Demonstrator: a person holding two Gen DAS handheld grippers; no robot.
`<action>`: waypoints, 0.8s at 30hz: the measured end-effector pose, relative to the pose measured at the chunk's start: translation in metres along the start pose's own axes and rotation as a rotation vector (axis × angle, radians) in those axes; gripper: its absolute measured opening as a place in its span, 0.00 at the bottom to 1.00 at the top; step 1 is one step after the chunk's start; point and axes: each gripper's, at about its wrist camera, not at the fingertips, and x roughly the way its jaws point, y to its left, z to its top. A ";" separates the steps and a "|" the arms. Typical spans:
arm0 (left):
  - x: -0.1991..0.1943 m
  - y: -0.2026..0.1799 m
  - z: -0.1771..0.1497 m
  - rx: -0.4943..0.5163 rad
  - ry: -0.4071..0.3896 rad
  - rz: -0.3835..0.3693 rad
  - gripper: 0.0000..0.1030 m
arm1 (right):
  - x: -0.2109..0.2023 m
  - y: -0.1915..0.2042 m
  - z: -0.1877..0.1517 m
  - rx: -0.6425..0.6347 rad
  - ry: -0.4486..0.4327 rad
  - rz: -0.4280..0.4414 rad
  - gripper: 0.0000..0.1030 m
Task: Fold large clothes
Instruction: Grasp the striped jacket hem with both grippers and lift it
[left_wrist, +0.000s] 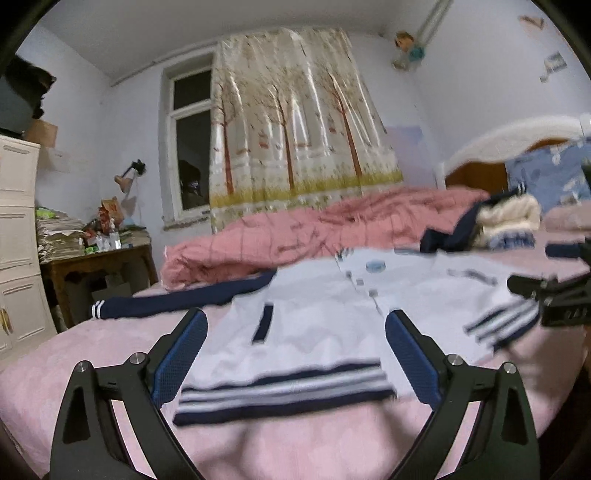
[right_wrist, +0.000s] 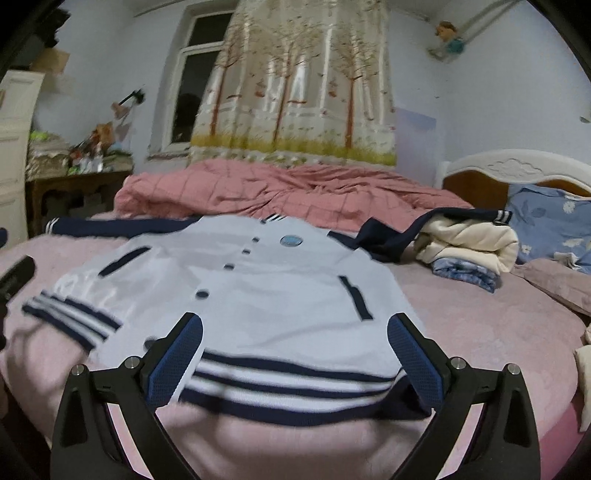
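Your left tool (left_wrist: 295, 354) points almost level across the bed (left_wrist: 74, 373), low over the near edge. Its jaws stand wide apart and released; the striped hem of the jacket (left_wrist: 325, 314) lies between them, but the blue pads (left_wrist: 184, 354) do not press on it. Your right tool (right_wrist: 295, 358) tilts slightly more downward over the same hem, further along toward the other corner. Its jaws are likewise spread wide and grasp nothing; the fabric lies below and between the fingers, with no pad clamped on it. In the left wrist view, the tip of the right tool shows at the right edge, just above the hem corner.

The jacket lies face up and spread flat on the bed, front closed, collar away from you. Its body is smooth white cloth with dark round snap buttons (right_wrist: 229, 266) down the centre, a round blue badge (right_wrist: 291, 241) on the chest, and two slanted navy pocket welts. The hem and cuffs are ribbed knit in navy and white stripes. One navy sleeve (left_wrist: 177, 299) stretches straight out to the left; the other runs toward a pile of folded cream and blue textiles (right_wrist: 472, 247).

The bed cover is pink and fuzzy. Behind the jacket lies a crumpled pink checked quilt (right_wrist: 288, 192).
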 end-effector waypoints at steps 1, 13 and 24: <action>0.002 -0.002 -0.006 0.019 0.027 -0.009 0.94 | 0.001 0.001 -0.004 -0.019 0.023 0.012 0.97; 0.051 -0.016 -0.037 0.233 0.361 0.000 1.00 | 0.043 0.003 -0.034 -0.164 0.335 0.104 0.95; 0.112 0.038 -0.034 0.133 0.528 0.011 0.68 | 0.084 -0.022 -0.015 -0.168 0.402 0.055 0.95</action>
